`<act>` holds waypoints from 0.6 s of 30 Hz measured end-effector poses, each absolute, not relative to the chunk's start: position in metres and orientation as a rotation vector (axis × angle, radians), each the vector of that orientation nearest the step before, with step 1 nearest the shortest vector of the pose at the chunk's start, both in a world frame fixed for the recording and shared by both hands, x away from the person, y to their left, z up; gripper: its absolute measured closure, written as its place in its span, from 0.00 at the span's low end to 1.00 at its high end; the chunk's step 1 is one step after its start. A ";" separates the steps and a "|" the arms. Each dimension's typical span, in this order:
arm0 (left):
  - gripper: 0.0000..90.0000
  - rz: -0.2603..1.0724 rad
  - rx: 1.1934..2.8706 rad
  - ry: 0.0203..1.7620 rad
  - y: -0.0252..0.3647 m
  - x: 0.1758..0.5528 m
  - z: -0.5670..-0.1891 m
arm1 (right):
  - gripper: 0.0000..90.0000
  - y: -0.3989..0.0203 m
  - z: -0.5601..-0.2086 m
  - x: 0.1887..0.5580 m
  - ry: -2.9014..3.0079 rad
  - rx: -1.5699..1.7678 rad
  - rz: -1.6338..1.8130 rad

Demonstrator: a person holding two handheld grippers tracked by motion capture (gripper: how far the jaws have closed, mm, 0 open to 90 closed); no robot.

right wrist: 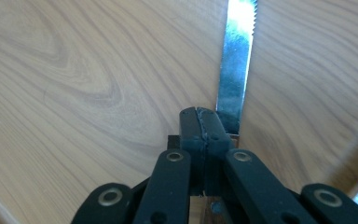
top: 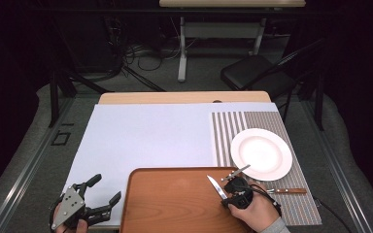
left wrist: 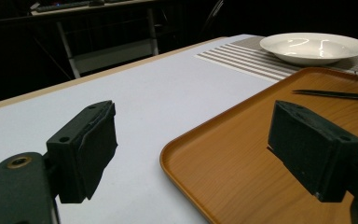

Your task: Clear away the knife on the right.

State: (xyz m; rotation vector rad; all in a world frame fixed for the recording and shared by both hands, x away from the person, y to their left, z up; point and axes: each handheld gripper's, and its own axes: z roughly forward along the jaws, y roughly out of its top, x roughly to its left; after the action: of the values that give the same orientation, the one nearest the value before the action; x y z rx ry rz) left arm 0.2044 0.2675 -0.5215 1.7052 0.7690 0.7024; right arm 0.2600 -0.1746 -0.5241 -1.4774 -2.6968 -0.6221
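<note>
Lay on the wooden tray (top: 175,204), near its right edge: a table knife (right wrist: 235,60), thin, stiff, light, slick steel blade with serrated tip. Right hand-held gripper (top: 234,190) pinched shut, apparently on the knife's handle end, though the contact sat hidden behind the pads. Best taken by the handle, not the slippery blade. Left hand-held gripper (top: 104,190) stood wide open, empty, beside the tray.

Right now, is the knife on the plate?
No, in the high view the knife sits over the wooden tray at the right gripper, while the white plate on the striped mat is bare.
</note>
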 end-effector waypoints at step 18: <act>0.17 0.701 1.707 0.769 0.268 0.204 -0.521 | 1.00 -0.183 -0.526 0.265 -2.654 -1.527 -0.592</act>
State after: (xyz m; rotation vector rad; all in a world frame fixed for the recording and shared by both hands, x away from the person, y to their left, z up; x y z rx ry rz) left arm 0.2043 0.2677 -0.5214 1.7065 0.7689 0.7008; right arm 0.2653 -0.1834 -0.5259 -1.5273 -2.6536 -0.5922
